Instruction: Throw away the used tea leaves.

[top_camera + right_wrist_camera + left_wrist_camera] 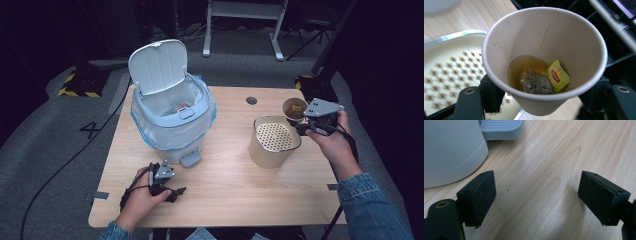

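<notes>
A paper cup (294, 108) (544, 57) is gripped by my right gripper (305, 125) (541, 96), held up beside the far right rim of a cream container with a perforated strainer top (274, 140) (451, 72). Inside the cup lie a wet tea bag (534, 83), its yellow tag (557, 76) and a little brown tea. My left gripper (175, 192) (536, 197) rests low on the wooden table (225, 190) near its front left, open, with bare wood between its jaws. In front of it stands the pedal bin (172, 112) (449, 150), lid up.
The bin's grey pedal (190, 159) (500, 128) sticks out toward the front. A clear bag lines the bin, with some rubbish inside. A round cable hole (251, 100) sits at the table's far side. Dark floor and desk legs lie beyond.
</notes>
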